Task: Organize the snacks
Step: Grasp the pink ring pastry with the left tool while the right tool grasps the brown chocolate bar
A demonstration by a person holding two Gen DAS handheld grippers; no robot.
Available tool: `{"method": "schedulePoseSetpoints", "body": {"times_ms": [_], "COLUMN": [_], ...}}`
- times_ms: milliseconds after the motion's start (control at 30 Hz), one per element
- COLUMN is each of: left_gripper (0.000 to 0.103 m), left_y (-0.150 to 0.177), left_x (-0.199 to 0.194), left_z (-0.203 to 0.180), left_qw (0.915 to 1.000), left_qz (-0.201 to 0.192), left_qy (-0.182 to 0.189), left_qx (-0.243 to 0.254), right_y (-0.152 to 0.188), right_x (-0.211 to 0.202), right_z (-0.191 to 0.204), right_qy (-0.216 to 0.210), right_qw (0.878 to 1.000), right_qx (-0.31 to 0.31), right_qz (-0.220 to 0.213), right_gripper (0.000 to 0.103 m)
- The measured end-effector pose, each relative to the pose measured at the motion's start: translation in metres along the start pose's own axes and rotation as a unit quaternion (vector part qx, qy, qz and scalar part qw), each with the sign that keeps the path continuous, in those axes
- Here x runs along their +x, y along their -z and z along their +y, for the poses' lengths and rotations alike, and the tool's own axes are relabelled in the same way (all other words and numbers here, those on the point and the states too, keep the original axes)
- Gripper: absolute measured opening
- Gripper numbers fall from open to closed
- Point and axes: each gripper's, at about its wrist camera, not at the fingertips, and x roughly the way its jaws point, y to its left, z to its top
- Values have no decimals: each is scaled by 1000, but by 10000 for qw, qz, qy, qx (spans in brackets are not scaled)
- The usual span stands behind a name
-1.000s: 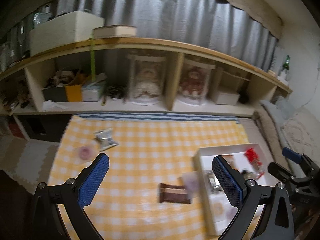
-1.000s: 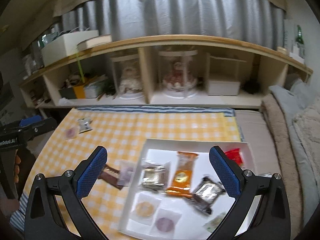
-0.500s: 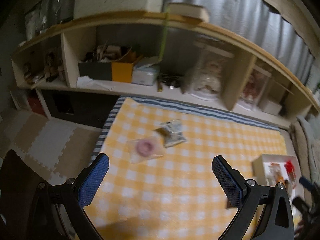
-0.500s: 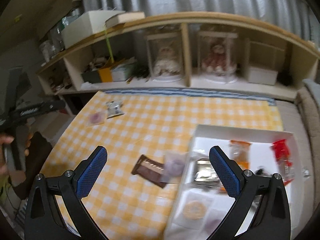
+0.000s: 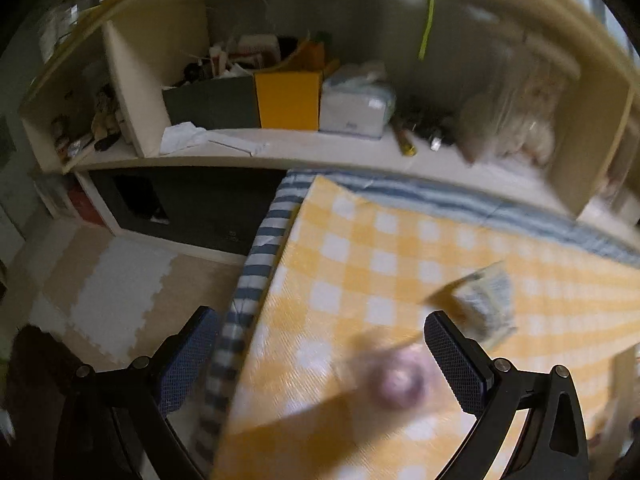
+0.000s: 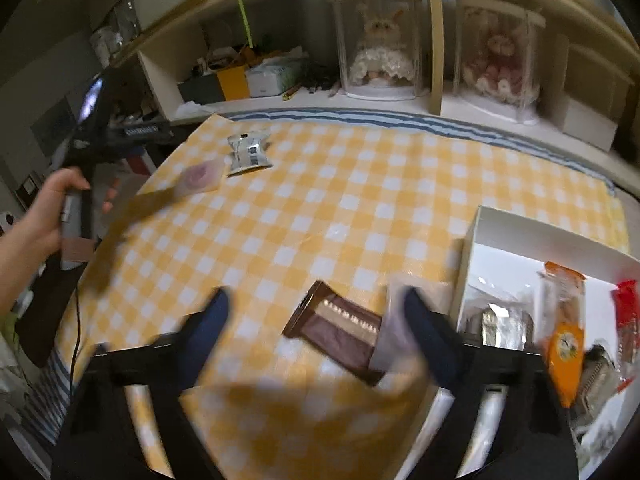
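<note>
The left hand-held gripper (image 5: 320, 344) gapes wide over a blurred, seemingly pink snack (image 5: 398, 384). The right hand-held gripper (image 6: 316, 312), also spread, flanks the chocolate bar (image 6: 336, 330) beside the box (image 6: 480, 224).

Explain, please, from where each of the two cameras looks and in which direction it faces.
Left wrist: sits on the left tool, looking down at the table's left edge and the pink snack packet; only its open blue fingers show.
Right wrist: sits on the right tool, facing across the checked tablecloth toward the shelf; its fingers, the person's left hand and the white box show.
Shared: pink packet, silver packet.
</note>
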Motion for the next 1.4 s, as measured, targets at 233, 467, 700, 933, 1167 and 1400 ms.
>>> {"method": "schedulePoseSetpoints", "body": {"times_ms": [233,467,700,933,1167,1400], "left_gripper": [103,103,103,103,102,103], "left_y": [12,40,56,52,46,47], "left_x": [43,24,-6,-40,-25,-5], "left_z": [-6,-9,-19,-5,-18,-35], "left_qw": [9955,9933,9940,9913,9811,9782], "left_qz": [88,106,167,474,811,955], "left_qy": [-455,-138,252,1181,1186,733], "left_qx": [827,1144,1054,-349,-1298,-1691], "right_y": [-6,8,37,55,67,99], "right_x": [47,65,54,26,-10,-26], "right_z": [-19,-17,6,8,-3,1], "right_qy": [23,393,477,135,97,-36], "right_qw": [9993,9943,9859,9884,9904,9673], "right_qx": [46,-377,-764,-309,956,2452], "right_qz": [383,920,1407,1480,994,642], "right_gripper": [23,12,12,12,22,47]}}
